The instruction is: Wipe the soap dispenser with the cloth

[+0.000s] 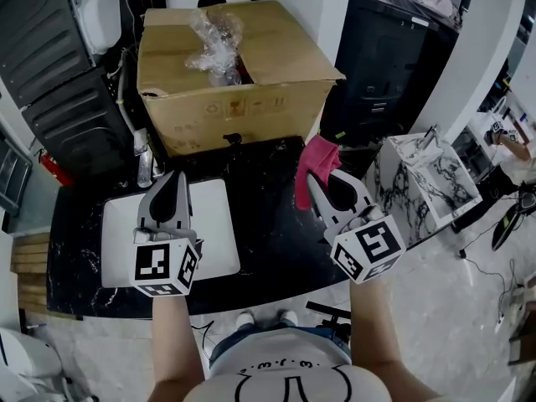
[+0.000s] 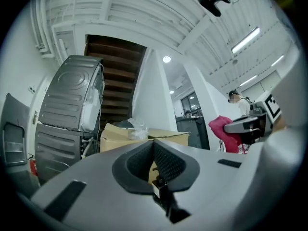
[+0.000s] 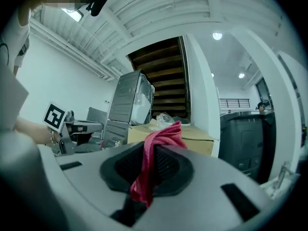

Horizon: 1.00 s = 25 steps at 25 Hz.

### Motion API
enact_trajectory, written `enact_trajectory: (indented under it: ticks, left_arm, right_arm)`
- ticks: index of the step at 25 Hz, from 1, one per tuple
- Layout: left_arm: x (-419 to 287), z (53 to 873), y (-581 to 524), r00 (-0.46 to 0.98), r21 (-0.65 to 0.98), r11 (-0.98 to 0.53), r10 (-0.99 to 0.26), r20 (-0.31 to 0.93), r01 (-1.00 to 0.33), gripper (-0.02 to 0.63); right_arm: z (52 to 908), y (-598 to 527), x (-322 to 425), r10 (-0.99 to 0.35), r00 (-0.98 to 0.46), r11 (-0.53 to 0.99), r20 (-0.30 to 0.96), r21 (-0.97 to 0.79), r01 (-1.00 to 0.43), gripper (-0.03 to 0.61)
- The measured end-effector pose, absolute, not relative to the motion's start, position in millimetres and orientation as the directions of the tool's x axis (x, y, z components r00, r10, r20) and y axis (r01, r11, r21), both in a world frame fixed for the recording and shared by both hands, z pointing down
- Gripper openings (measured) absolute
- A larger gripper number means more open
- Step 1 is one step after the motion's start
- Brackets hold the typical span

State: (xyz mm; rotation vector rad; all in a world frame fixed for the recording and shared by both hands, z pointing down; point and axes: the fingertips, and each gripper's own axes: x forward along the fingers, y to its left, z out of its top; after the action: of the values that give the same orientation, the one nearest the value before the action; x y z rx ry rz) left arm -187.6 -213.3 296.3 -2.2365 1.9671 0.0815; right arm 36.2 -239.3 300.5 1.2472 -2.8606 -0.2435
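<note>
the person's white shirt (image 1: 276, 375) is seen at the bottom edge of the head view, with both forearms (image 1: 172, 342) reaching forward from it.

the left gripper (image 1: 174, 182) is held over the white sink (image 1: 213, 249), its marker cube (image 1: 166, 266) towards the camera. in the left gripper view its ribbed pads (image 2: 169, 165) are pressed together at the tips. nothing is gripped between them. only the cardboard box (image 1: 243, 74) is glimpsed beyond, through the narrow slit lower down.

the right gripper (image 1: 328, 182) is held over the black countertop (image 1: 268, 233), to the right of the sink and well apart from the left gripper. a pink cloth (image 1: 315, 167) is pinched between its jaws. in the right gripper view the pads (image 3: 168, 166) are closed on the fabric. one bunch stands up above the tips and a tail hangs down the throat between the fingers. in the head view the cloth is seen bunched at the fingertips and drooping on their left side, just in front of the box's lower right corner.

crumpled clear plastic (image 1: 213, 40) is noted on the box top. a slim metallic upright fitting (image 1: 144, 167) stands at the sink's back left corner, beside the box. whether it is the soap dispenser or a tap cannot be told. neither gripper is in contact with it. a white marbled cabinet (image 1: 427, 182) stands to the right of the countertop.
</note>
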Motion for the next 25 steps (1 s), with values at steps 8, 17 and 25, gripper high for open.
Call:
enact_trajectory:
  ticks: [8, 17, 25]
  left_arm:
    - [-188, 292, -209, 0.143, -0.076, -0.131, -0.975, -0.168, -0.988, 0.012]
    - [-190, 292, -208, 0.146, -0.063, -0.137, -0.973, -0.179, -0.989, 0.012]
    - [-194, 293, -209, 0.147, -0.061, -0.139, -0.972, -0.180, -0.988, 0.012]
  right_arm:
    - [308, -232, 33, -0.737, -0.676, 0.666, -0.025, 0.144, -0.732, 0.050]
    - [303, -229, 33, -0.738, -0.674, 0.663, -0.032, 0.155, -0.733, 0.049]
    - [305, -228, 25, -0.728, -0.685, 0.673, -0.023, 0.166, -0.721, 0.049]
